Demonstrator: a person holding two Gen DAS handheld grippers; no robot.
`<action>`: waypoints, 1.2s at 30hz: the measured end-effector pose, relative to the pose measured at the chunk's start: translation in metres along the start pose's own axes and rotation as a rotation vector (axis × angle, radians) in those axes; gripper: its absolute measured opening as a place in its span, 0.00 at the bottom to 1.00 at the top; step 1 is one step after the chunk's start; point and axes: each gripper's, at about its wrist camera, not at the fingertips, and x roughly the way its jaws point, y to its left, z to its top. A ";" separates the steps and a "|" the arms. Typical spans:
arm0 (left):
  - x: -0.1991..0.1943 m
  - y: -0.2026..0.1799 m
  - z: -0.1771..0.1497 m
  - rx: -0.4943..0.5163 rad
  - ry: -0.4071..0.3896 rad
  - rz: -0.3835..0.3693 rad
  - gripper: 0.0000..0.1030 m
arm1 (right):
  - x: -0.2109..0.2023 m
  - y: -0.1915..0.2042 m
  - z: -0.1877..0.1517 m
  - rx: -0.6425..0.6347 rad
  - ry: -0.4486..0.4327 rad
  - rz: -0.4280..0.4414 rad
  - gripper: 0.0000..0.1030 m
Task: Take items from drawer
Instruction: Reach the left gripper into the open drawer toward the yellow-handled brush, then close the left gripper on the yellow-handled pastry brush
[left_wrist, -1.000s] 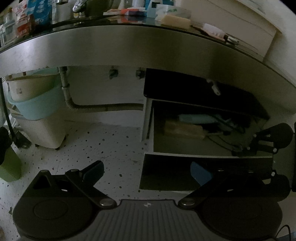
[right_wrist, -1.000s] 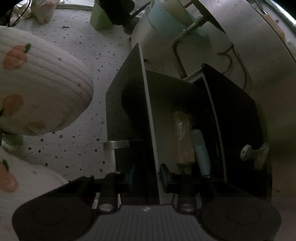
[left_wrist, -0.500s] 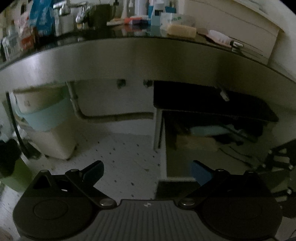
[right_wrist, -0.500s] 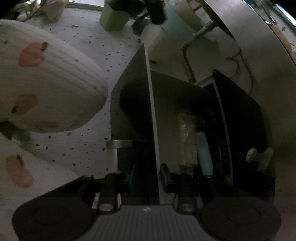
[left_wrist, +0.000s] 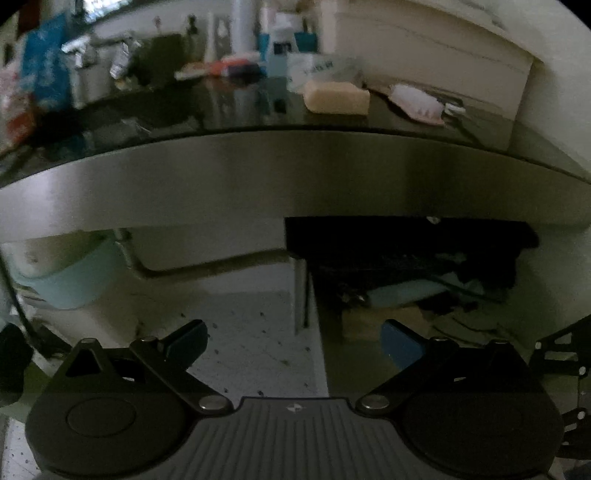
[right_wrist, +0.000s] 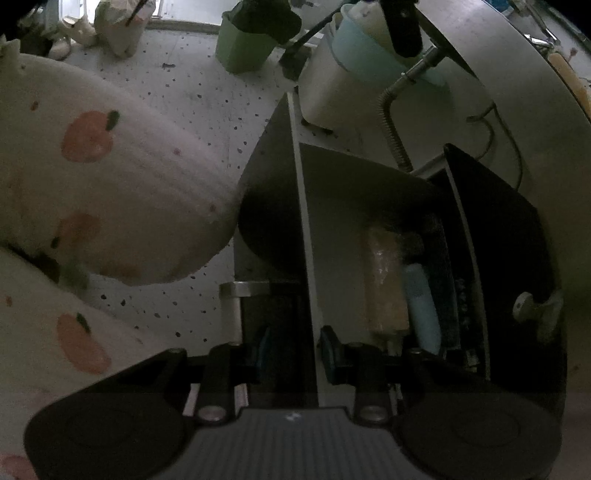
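A dim bathroom is being shown from two gripper cameras. In the left wrist view, the left gripper (left_wrist: 291, 341) is being held low before the counter (left_wrist: 295, 177), its jaws spread wide with nothing between them. On the counter top, a faucet (left_wrist: 79, 50) is being seen toward the left edge, a pale bar of soap (left_wrist: 337, 97) right of centre, and a white tube (left_wrist: 417, 101) near the right edge. Below the counter's right half, the open drawer (left_wrist: 406, 295) is being seen, with dim items lying inside.

In the right wrist view, the right gripper (right_wrist: 293, 349) is being closed on the drawer front (right_wrist: 304, 258), one finger on each face of the panel. Inside the drawer, a tan wrapped packet (right_wrist: 384, 284) and a light blue tube (right_wrist: 423, 306) are lying side by side, touching.
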 end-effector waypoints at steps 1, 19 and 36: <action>0.004 0.001 0.004 0.004 0.014 -0.018 0.98 | 0.000 0.001 -0.001 0.000 -0.004 -0.003 0.29; 0.072 -0.078 0.010 0.549 0.092 -0.355 0.93 | -0.004 -0.001 -0.012 0.095 -0.093 0.010 0.37; 0.148 -0.148 -0.002 0.988 0.306 -0.604 0.59 | -0.014 -0.013 -0.022 0.140 -0.151 0.102 0.35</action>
